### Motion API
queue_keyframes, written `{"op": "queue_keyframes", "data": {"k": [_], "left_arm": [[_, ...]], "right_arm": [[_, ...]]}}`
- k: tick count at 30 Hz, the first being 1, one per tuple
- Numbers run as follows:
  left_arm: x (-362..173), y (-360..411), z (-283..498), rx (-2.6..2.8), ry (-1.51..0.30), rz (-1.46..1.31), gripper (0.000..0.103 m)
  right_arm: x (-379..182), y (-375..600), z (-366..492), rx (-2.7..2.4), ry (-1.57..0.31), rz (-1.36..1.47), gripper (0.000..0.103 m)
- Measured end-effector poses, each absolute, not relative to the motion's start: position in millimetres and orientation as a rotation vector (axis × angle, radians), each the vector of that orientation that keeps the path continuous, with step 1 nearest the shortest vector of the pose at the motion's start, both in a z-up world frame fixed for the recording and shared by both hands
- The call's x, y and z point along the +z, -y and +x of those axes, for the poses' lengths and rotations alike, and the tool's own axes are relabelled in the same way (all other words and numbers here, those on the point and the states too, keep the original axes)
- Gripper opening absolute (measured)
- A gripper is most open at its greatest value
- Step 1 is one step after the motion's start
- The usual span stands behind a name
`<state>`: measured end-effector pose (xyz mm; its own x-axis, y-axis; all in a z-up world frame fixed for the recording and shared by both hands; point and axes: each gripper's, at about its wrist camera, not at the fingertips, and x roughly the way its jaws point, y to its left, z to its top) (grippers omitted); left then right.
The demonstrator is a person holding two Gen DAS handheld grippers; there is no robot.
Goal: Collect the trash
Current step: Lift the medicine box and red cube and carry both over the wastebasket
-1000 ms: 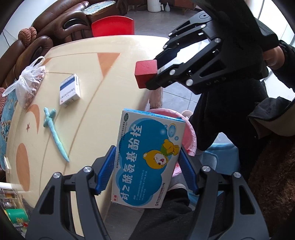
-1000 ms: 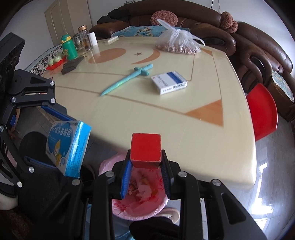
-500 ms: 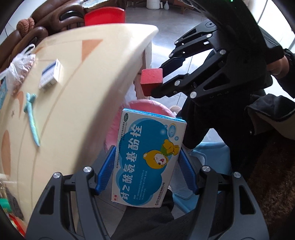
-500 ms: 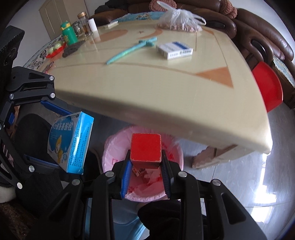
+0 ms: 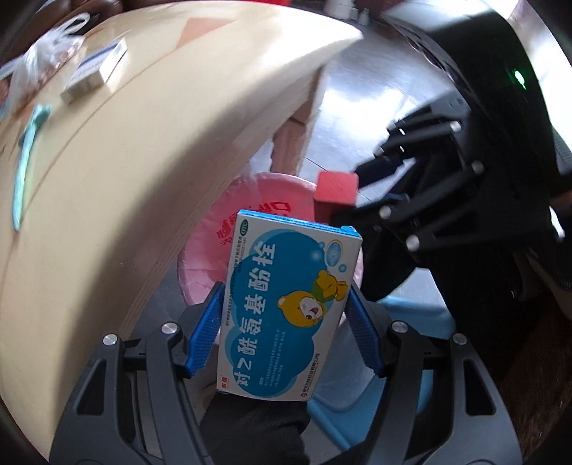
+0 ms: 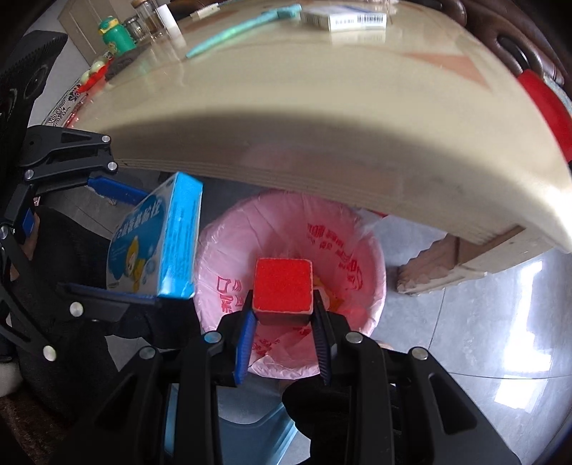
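Note:
My left gripper point(image 5: 286, 322) is shut on a blue medicine box with a cartoon bear point(image 5: 286, 307), held upright above the near rim of a bin lined with a pink bag point(image 5: 211, 257). My right gripper point(image 6: 282, 329) is shut on a red cube point(image 6: 282, 286) and holds it over the open pink-lined bin point(image 6: 343, 229), which has some scraps inside. The blue box point(image 6: 161, 246) and the left gripper point(image 6: 107, 243) show at left in the right wrist view. The red cube point(image 5: 336, 189) and the right gripper point(image 5: 368, 193) show at right in the left wrist view.
The cream table edge point(image 6: 321, 143) overhangs the bin from behind. On the table lie a white and blue box point(image 6: 343, 19), a teal toy sword point(image 6: 243, 28) and a plastic bag of food point(image 5: 46, 57). A blue stool point(image 6: 250, 429) stands below. A table leg point(image 6: 457, 264) stands at right.
Both grippers have dropped below the table edge and moved in over the pink-lined bin, each still holding its object.

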<state>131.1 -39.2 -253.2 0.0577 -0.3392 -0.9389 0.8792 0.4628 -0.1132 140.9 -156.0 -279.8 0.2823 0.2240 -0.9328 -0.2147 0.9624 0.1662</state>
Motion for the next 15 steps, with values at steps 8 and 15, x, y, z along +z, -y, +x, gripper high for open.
{"op": "queue_keyframes", "data": {"k": [8,15], "left_arm": [[-296.9,44.7,141.0,-0.948,-1.258,0.433,0.065],[-320.5,45.6,148.2,-0.906,-1.312,0.397,0.065]], "right_arm": [[-323.8,166.7,151.0,0.300,-1.313,0.078,0.029],[-350.2,166.4,160.0,0.314,-1.343,0.099,0.029]]}}
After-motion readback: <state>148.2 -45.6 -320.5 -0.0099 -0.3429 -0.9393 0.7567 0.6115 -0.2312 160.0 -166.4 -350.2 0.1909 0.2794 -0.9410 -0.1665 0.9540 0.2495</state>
